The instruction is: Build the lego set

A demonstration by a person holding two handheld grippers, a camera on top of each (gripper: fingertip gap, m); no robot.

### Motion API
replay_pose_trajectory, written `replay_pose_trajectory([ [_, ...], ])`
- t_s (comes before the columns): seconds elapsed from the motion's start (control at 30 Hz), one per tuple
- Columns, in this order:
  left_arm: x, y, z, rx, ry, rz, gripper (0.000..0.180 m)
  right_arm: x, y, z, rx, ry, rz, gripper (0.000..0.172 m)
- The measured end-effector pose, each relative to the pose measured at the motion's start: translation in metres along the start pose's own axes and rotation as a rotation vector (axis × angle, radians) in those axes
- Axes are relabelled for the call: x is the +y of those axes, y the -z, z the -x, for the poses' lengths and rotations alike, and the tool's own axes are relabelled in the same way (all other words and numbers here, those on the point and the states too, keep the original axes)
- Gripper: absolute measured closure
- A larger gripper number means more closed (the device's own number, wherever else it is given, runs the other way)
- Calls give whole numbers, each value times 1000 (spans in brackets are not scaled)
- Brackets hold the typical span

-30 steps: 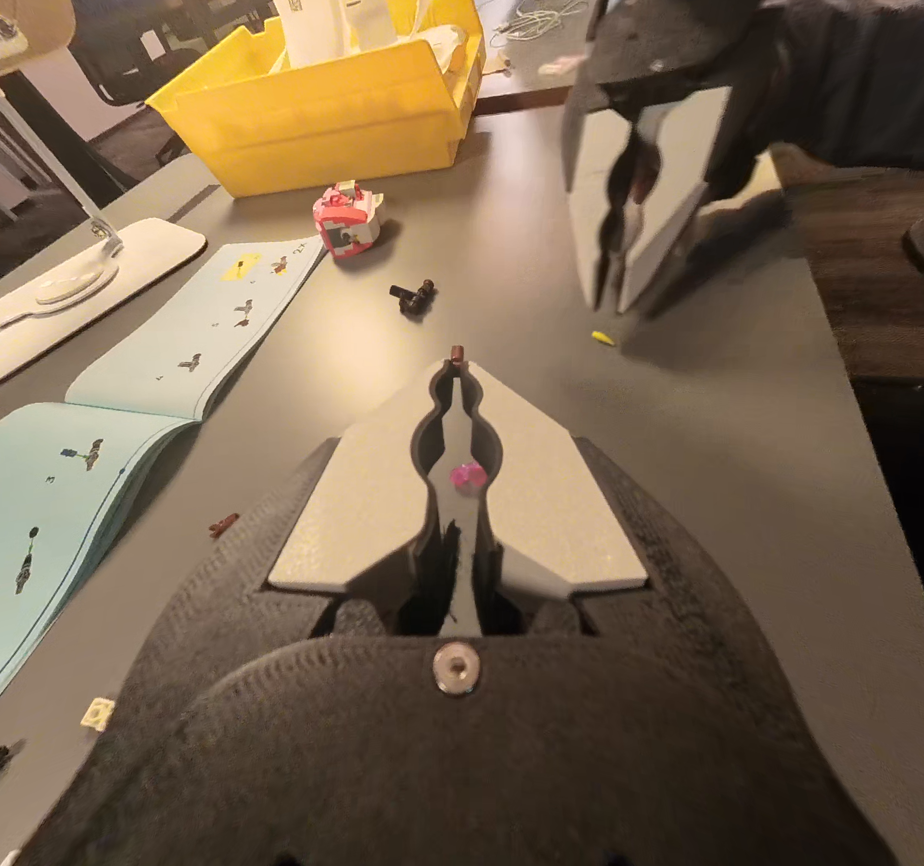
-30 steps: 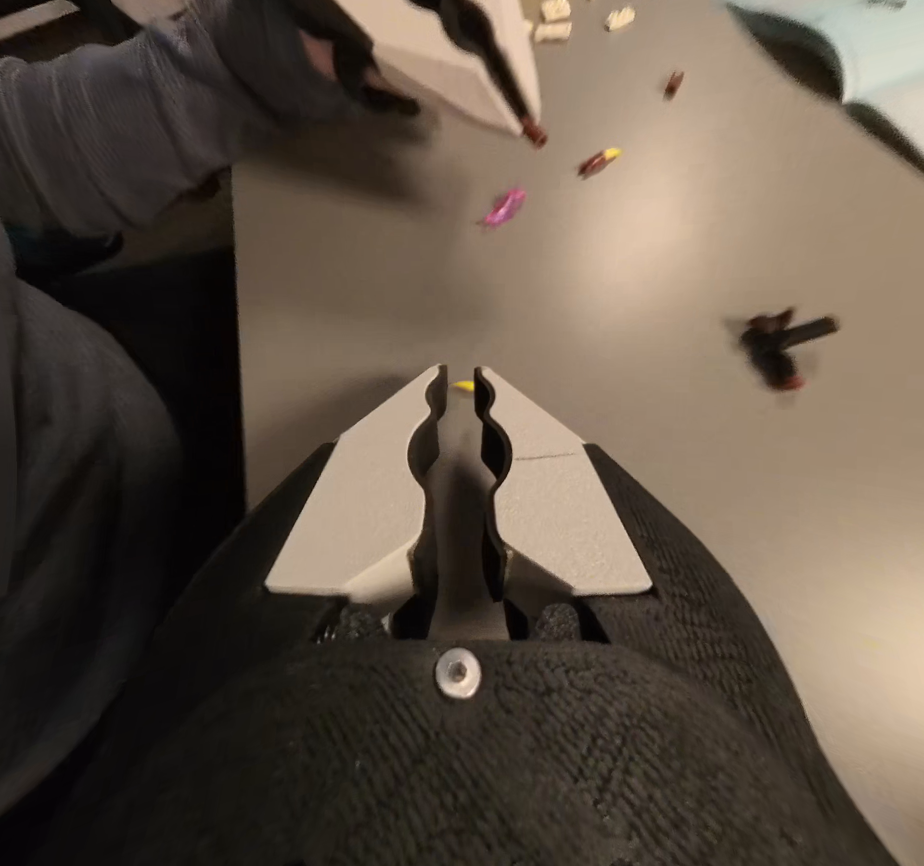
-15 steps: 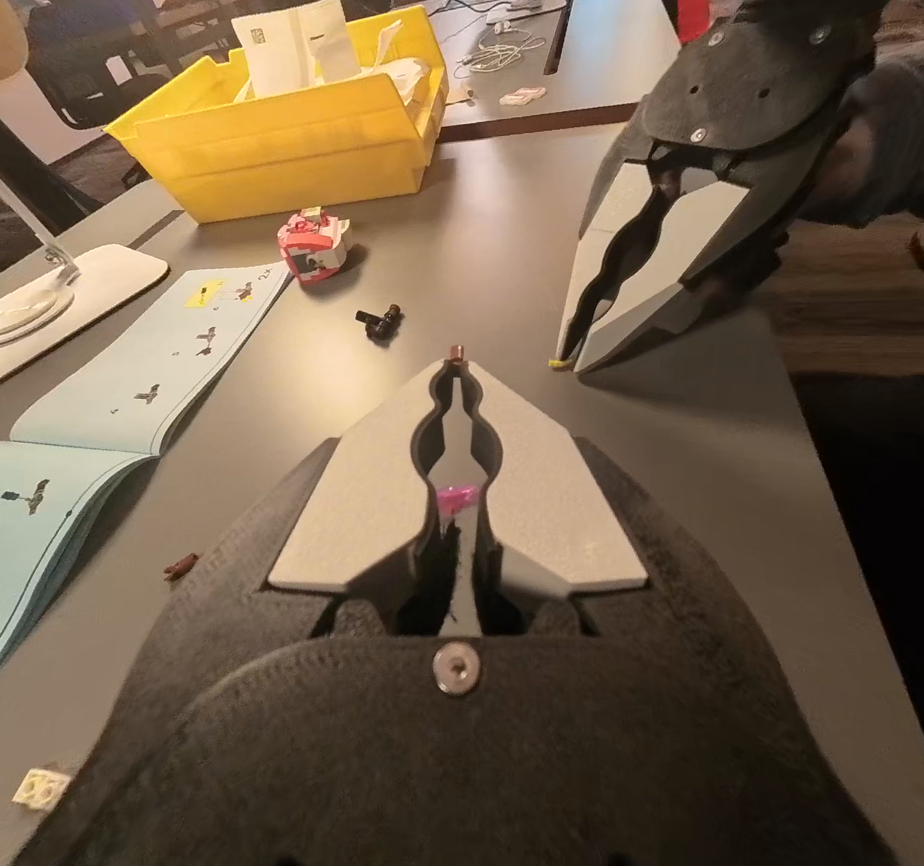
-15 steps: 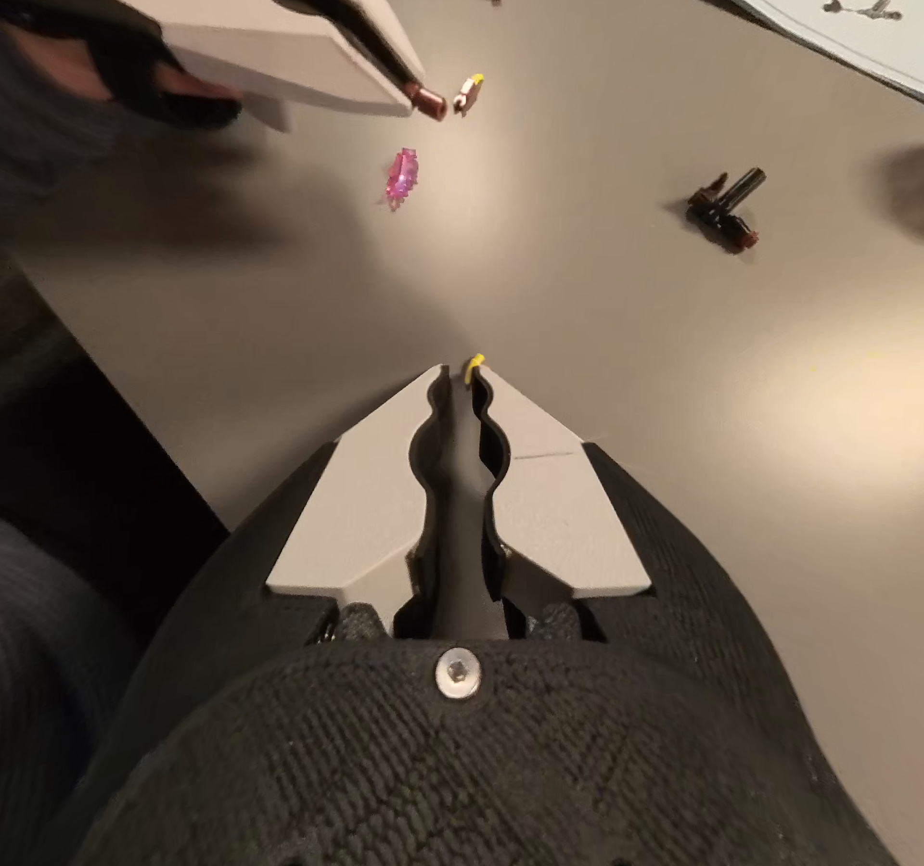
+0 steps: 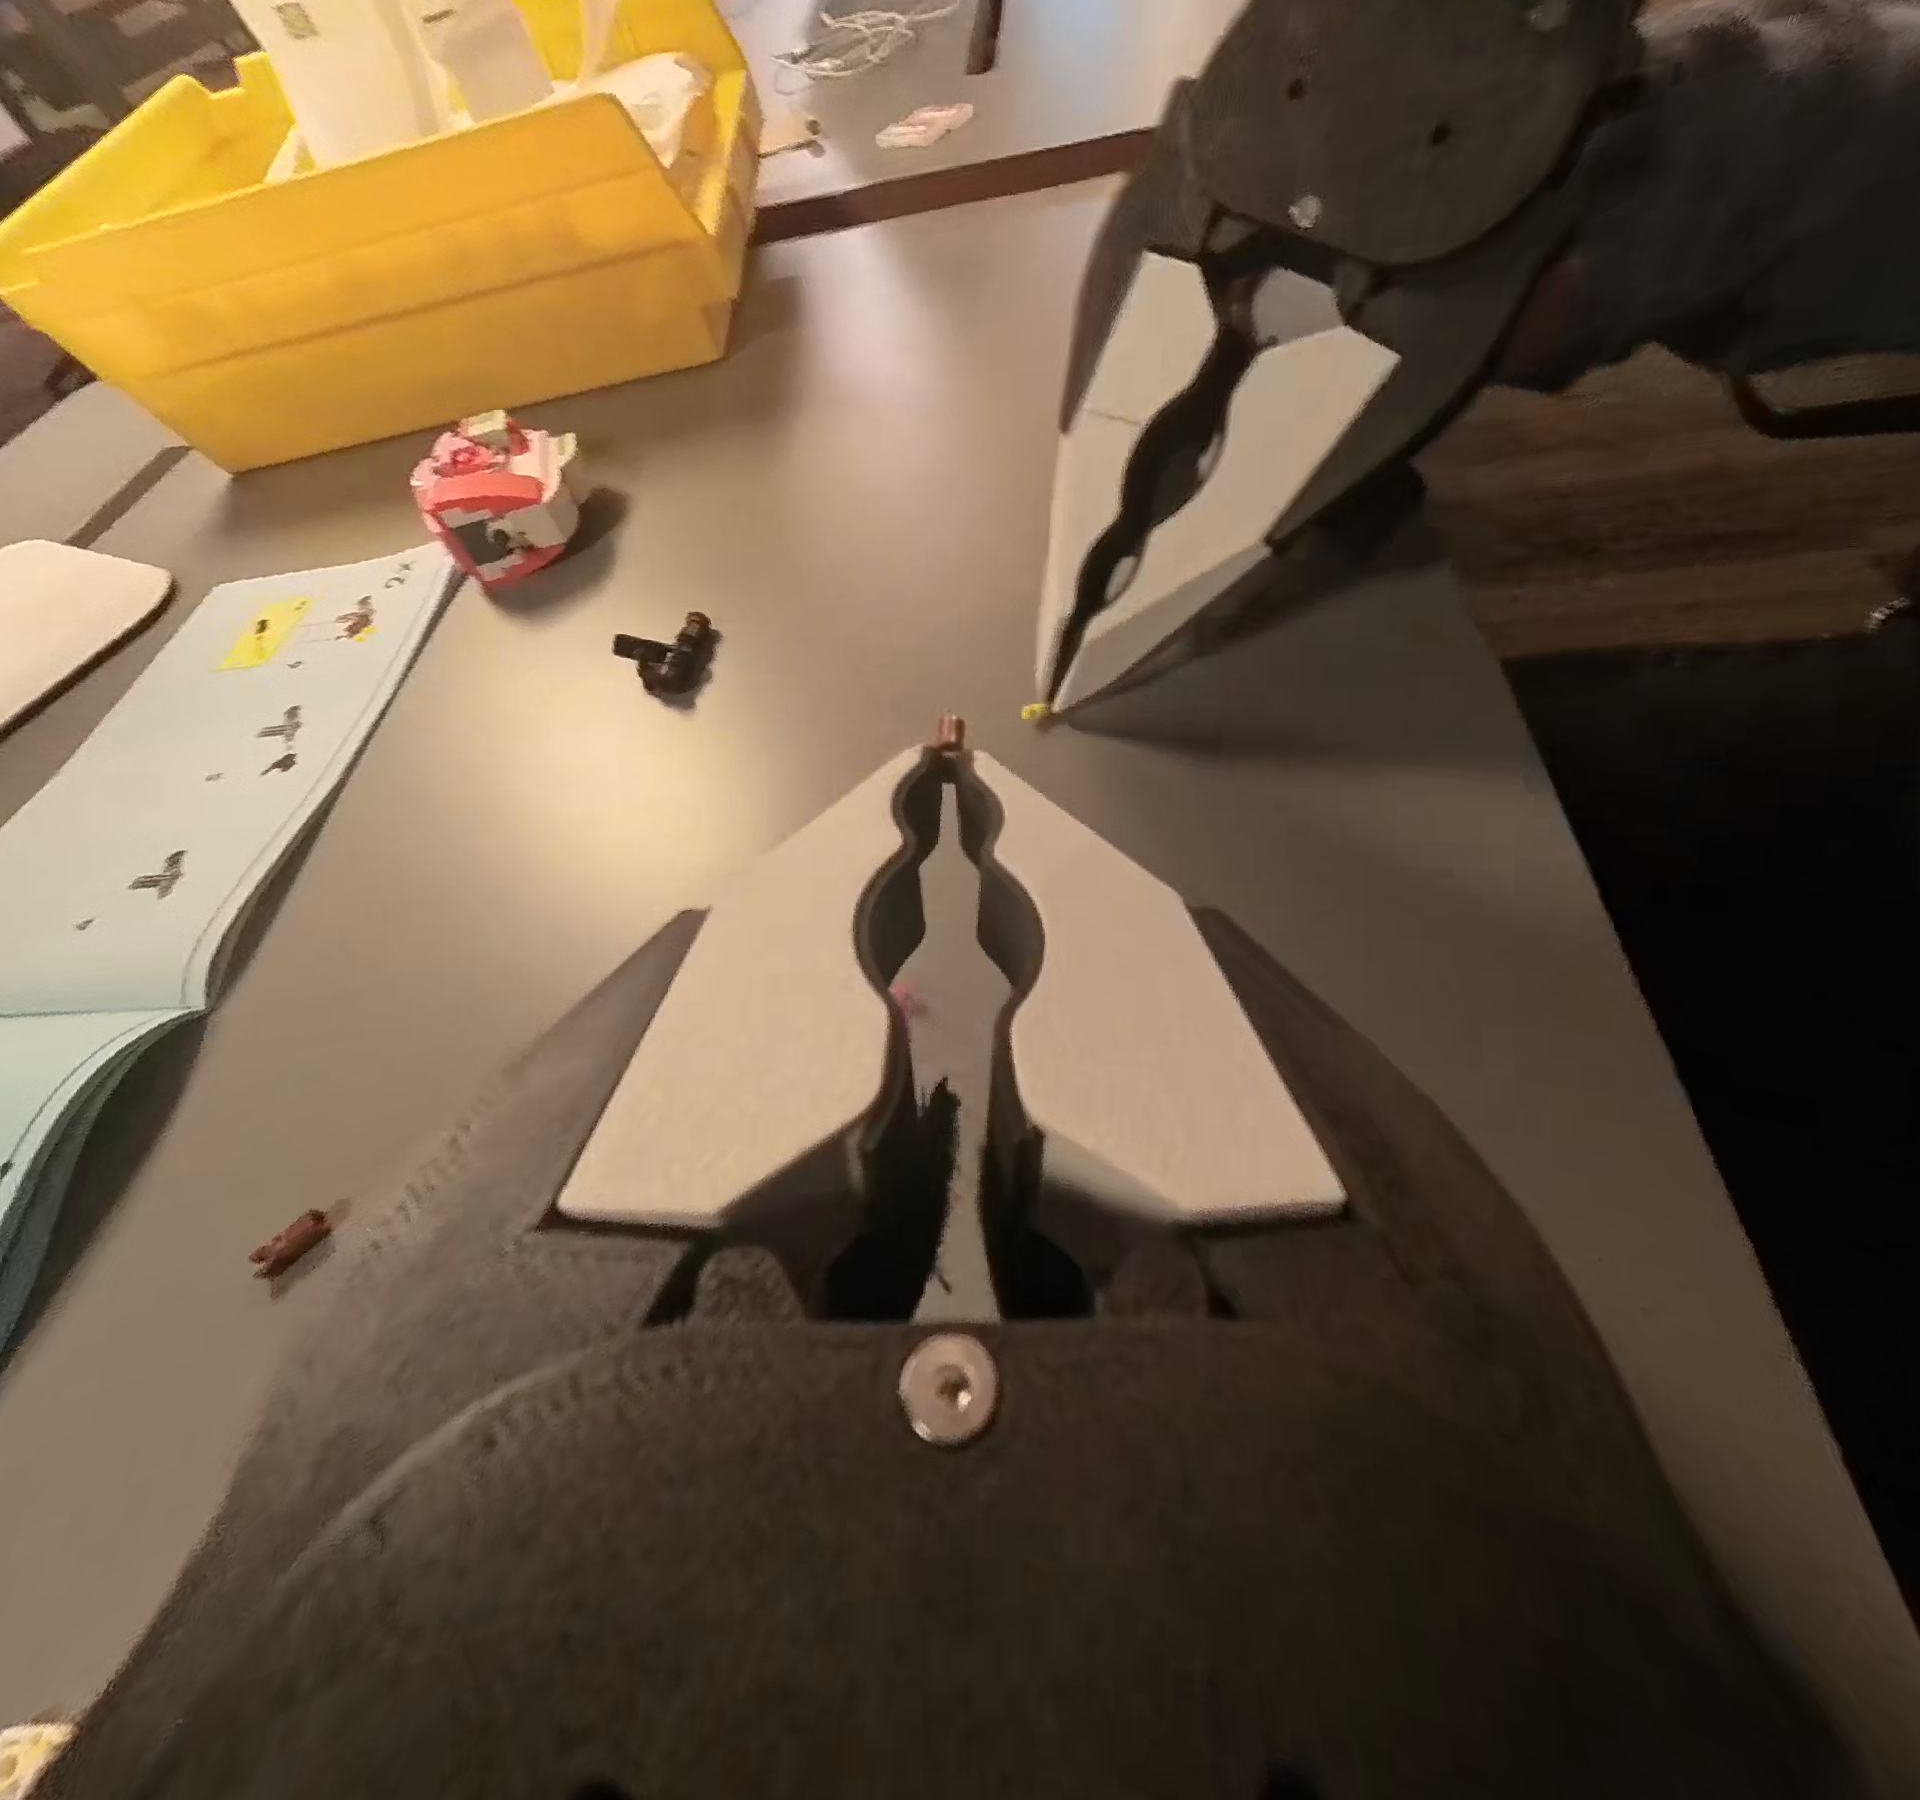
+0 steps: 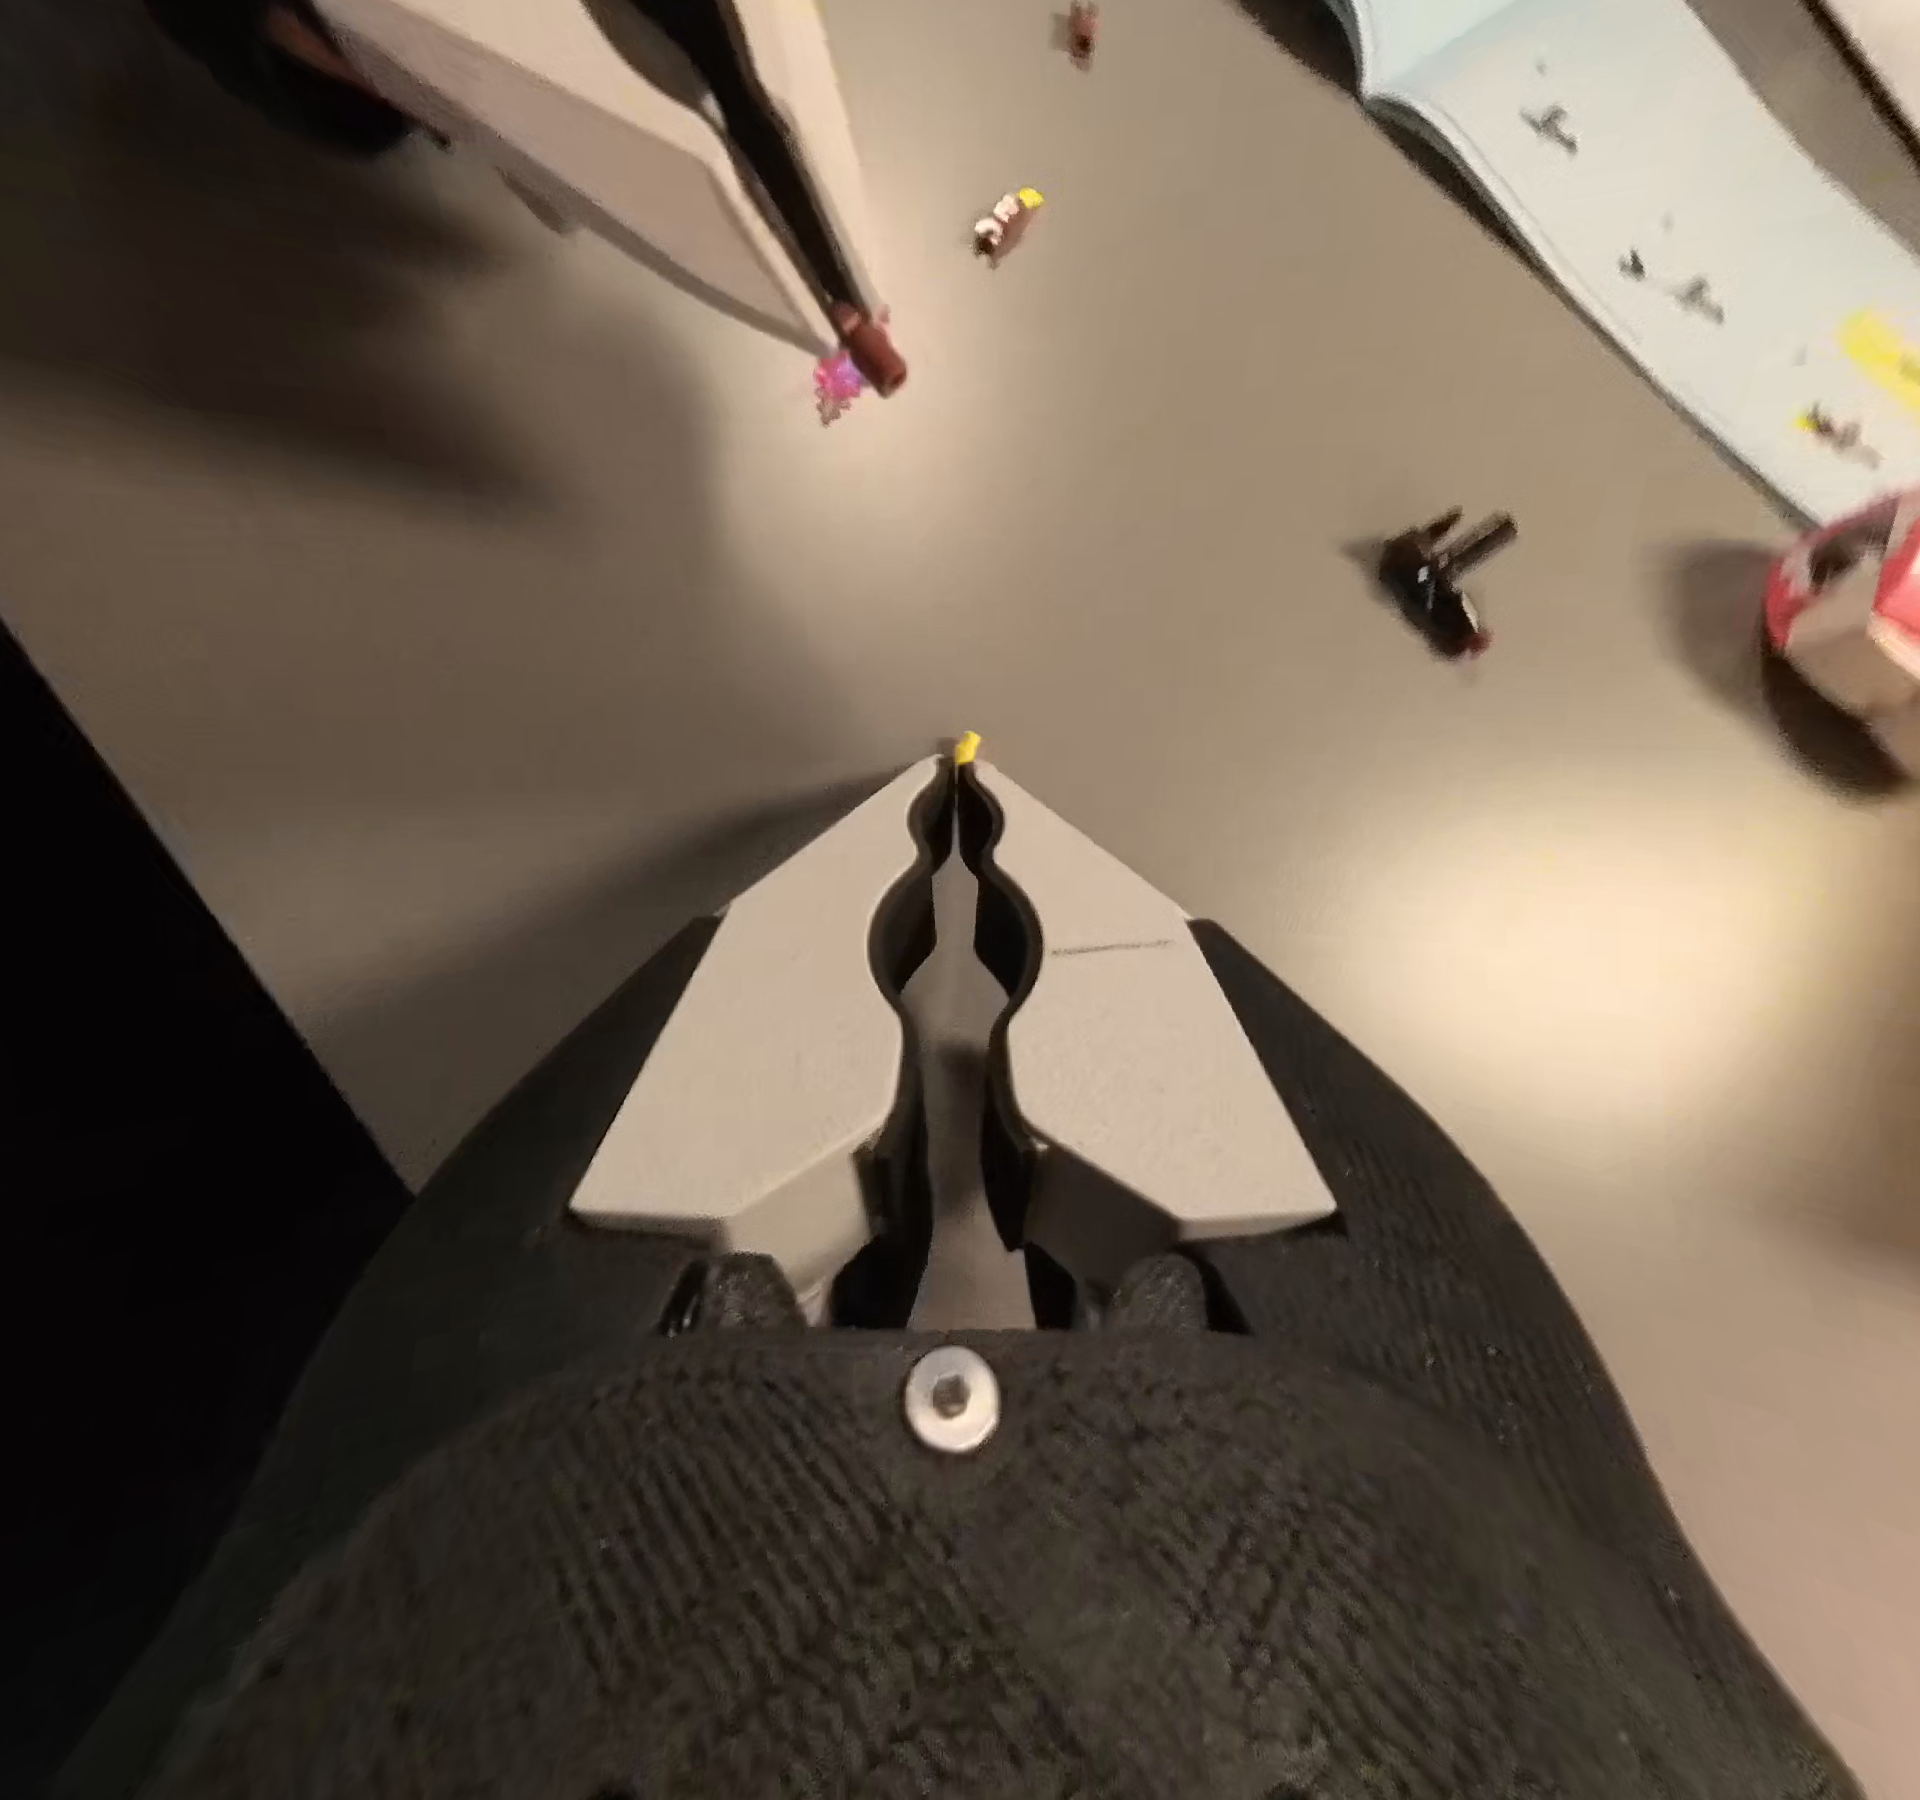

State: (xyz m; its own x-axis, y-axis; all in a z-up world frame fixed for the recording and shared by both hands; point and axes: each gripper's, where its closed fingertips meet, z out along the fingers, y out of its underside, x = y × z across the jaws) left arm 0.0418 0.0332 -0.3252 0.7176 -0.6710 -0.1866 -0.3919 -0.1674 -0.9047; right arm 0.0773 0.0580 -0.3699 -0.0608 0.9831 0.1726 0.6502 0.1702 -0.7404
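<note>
My left gripper [image 5: 950, 755] is shut on a small brown round piece [image 5: 950, 729] that sticks out past its tips; it shows again in the right wrist view [image 6: 878, 360]. My right gripper [image 6: 957, 763] is shut on a tiny yellow piece [image 6: 967, 745], tips down at the grey table [image 5: 831, 462]; the left wrist view shows it [image 5: 1051, 701] with the yellow piece [image 5: 1032, 709] at its tips. A pink translucent piece [image 6: 836, 384] lies on the table under the left gripper.
A black and brown small assembly [image 5: 665, 654] and a red, pink and white brick model [image 5: 499, 503] lie ahead. An open light-blue booklet [image 5: 166, 794] lies at the left, a yellow bin [image 5: 395, 223] with papers behind. Loose small pieces [image 6: 1006, 223] lie about. The table edge [image 5: 1662, 1023] runs on the right. The grippers' ends are close to 7 cm from one another.
My right gripper's pads closed on the yellow piece that lay between its tips. The left gripper kept its hold on the brown piece and moved nearer the right one.
</note>
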Motion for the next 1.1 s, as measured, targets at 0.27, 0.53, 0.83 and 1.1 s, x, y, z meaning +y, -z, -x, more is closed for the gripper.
replay_pose_trajectory([
  [0.27, 31, 1, 13, 28, 41, 180, 178, -49, -25, 4, -162, 621, -292, 172],
  [0.53, 42, 10, 37, -89, 66, 213, 179, -69, -47, -10, -74, 905, -409, 172],
  [0.83, 39, 11, 44, -180, -135, 188, 179, -68, -54, -7, 96, 1155, -487, 172],
  [1.1, 44, 11, 46, -185, -178, 215, 179, -68, -56, -9, 7, 1011, -473, 172],
])
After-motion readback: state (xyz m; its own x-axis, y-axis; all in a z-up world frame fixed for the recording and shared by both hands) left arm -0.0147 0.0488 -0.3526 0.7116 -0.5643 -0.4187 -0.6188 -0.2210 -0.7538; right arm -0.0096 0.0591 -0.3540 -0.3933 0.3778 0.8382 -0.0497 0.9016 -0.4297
